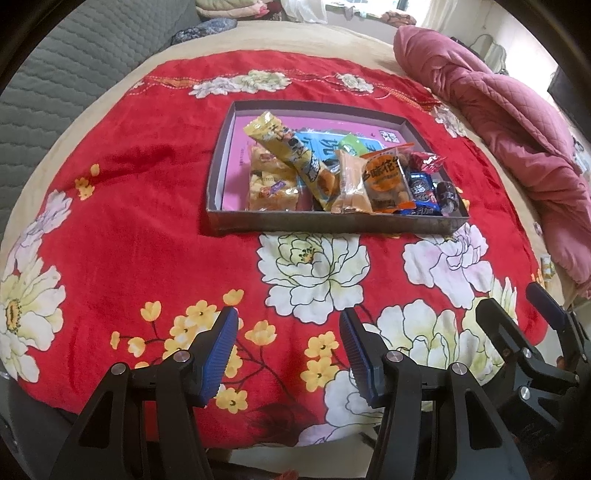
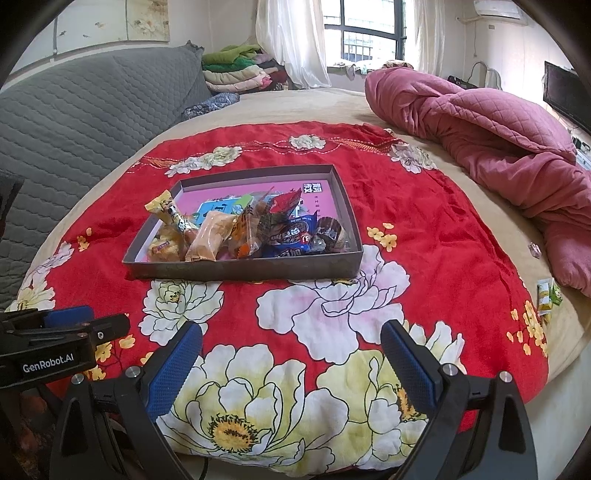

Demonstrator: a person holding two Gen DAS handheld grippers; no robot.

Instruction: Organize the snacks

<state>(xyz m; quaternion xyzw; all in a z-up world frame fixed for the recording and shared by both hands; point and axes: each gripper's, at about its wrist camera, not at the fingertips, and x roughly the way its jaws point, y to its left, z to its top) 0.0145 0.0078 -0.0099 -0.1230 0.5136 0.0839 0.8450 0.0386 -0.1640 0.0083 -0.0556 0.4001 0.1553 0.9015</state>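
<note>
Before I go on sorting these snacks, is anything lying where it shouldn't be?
Yes. Two small green-and-yellow packets lie loose at the right edge of the bed beside the pink quilt, far outside the tray where the other snacks are piled. Nothing looks spilled or torn.

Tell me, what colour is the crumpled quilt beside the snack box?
Pink quilt, diamond-stitched; the right wrist view shows it best.

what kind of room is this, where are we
Most likely a bedroom: the snack box sits on a red floral blanket spread over a bed, with a rumpled pink quilt beside it and folded bedding stacked by the curtained window.
</note>
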